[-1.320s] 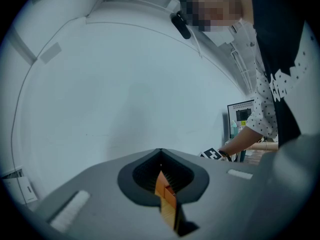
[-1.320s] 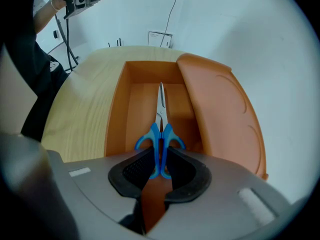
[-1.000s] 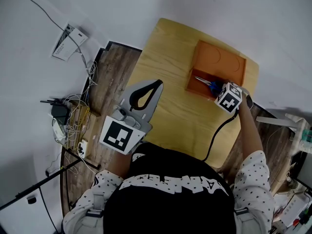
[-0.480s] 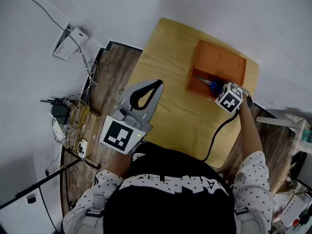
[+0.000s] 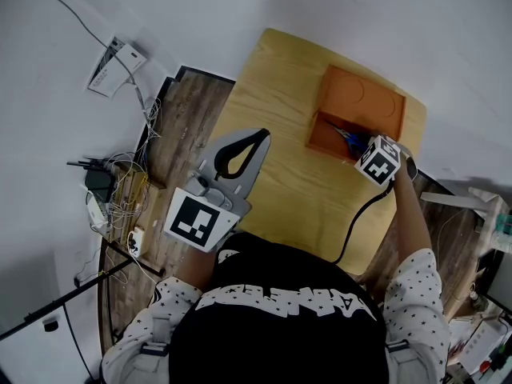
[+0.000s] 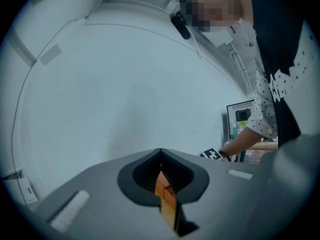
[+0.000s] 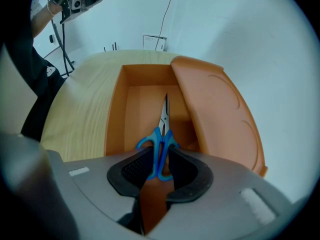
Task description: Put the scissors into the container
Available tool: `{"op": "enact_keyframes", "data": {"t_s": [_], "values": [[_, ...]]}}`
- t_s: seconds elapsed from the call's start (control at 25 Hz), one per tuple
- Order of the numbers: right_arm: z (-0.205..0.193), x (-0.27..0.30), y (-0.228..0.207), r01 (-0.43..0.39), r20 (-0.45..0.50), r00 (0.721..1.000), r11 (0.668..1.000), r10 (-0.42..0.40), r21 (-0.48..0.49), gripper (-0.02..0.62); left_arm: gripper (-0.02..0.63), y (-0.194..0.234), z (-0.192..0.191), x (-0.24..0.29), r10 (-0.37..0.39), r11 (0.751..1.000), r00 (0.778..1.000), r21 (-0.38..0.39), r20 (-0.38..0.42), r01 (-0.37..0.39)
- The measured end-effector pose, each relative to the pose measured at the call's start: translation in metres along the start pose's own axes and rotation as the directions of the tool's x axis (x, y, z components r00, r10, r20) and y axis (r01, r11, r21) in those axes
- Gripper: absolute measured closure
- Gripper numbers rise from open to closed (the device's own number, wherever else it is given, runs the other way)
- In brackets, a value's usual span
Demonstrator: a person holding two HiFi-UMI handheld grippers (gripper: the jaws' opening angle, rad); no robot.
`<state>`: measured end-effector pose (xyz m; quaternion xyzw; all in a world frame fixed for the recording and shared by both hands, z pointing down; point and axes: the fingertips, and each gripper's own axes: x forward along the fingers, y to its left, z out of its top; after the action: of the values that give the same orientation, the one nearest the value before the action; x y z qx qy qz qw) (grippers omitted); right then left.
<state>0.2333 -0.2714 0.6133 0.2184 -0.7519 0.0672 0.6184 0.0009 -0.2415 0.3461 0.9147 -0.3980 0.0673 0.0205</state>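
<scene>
Orange plastic frames this step. The container (image 7: 116, 109) fills the centre of the right gripper view with its lid (image 7: 215, 104) leaning off to the right. The scissors (image 7: 161, 129) lie inside it, blades pointing toward the top of the frame.

The right gripper (image 7: 160, 170) points steeply down over them. Its jaws have just been opening, and the blue handle loops stand between the pads, apparently not pinched. To finish cleanly, I would spread the jaws clear of the loops, then lift straight up so that no pad drags a handle out or knocks the container wall.

The left gripper (image 5: 258, 137), left of centre in the head view, has its jaws closed together on nothing and can stay idle.

Light wood-grain worktop (image 5: 272, 94) carries the container near its upper right edge. Dark floorboards (image 5: 180, 126) and a tangle of cables (image 5: 108, 194) lie at the left, with a pale wall beyond.
</scene>
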Motion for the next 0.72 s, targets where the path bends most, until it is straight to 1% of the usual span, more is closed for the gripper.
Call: {"op": "enact_keyframes", "data": {"t_s": [0.36,0.64,0.72], "values": [[0.001,-0.008,0.000,0.013,0.032,0.999,1.000,-0.013,0.021,0.463,0.606,-0.003,0.003,-0.002,0.000,1.000,1.000,0.005,0.002,0.000],[0.001,-0.018,-0.002,0.042,0.071,0.996,0.997,-0.047,0.060,0.466,0.606,-0.010,0.005,-0.002,-0.012,1.000,1.000,0.007,0.006,0.012],[0.002,-0.022,-0.001,0.052,0.078,0.995,0.996,-0.057,0.069,0.480,0.606,-0.010,0.006,-0.003,-0.013,1.000,1.000,0.007,0.011,0.013]]}}
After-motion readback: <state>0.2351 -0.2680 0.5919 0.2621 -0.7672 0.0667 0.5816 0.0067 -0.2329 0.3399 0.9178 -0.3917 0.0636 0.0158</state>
